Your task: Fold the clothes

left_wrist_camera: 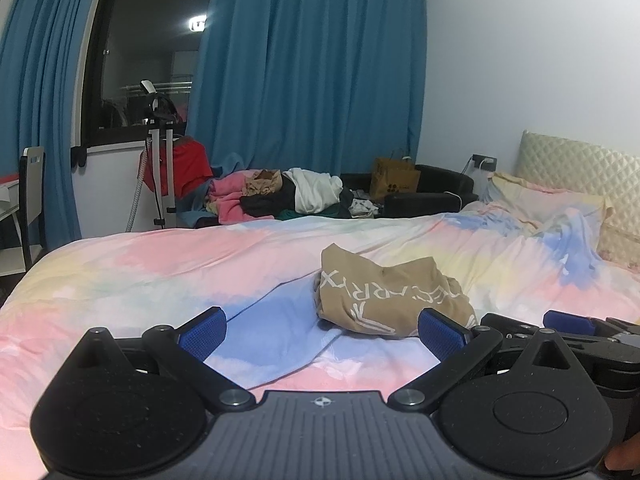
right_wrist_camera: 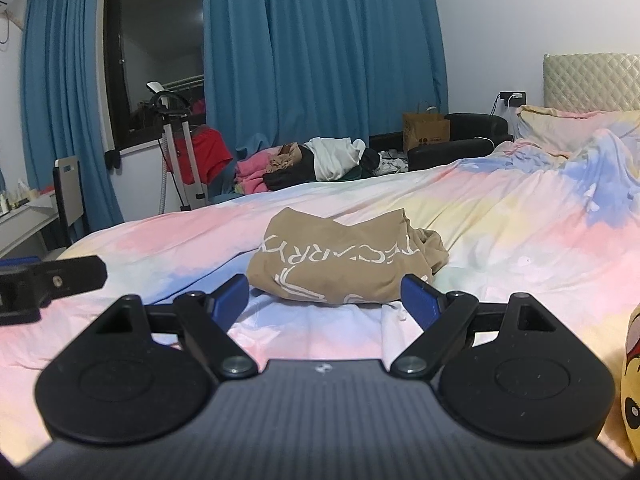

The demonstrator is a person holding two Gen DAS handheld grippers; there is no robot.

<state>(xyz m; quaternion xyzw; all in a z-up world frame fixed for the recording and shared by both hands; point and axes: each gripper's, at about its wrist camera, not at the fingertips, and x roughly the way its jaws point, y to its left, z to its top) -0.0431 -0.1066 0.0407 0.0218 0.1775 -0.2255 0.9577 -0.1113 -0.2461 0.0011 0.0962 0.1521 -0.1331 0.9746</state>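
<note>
A tan garment with white lettering (left_wrist_camera: 384, 296) lies bunched on the pastel bedspread (left_wrist_camera: 160, 264); it also shows in the right wrist view (right_wrist_camera: 344, 260). My left gripper (left_wrist_camera: 322, 336) is open and empty, low over the bed just in front of the garment. My right gripper (right_wrist_camera: 326, 300) is open and empty, its blue pads (right_wrist_camera: 418, 300) on either side of the garment's near edge, apart from it. The right gripper's body shows at the right of the left wrist view (left_wrist_camera: 568, 326); the left gripper's finger shows at the left of the right wrist view (right_wrist_camera: 48, 276).
A heap of mixed clothes (left_wrist_camera: 292, 196) lies beyond the far edge of the bed. Behind it are blue curtains (left_wrist_camera: 320, 72), a metal stand (left_wrist_camera: 160, 160), a paper bag (left_wrist_camera: 394, 180) and a black seat (left_wrist_camera: 432, 196). Pillows and a quilted headboard (left_wrist_camera: 576, 164) are at right.
</note>
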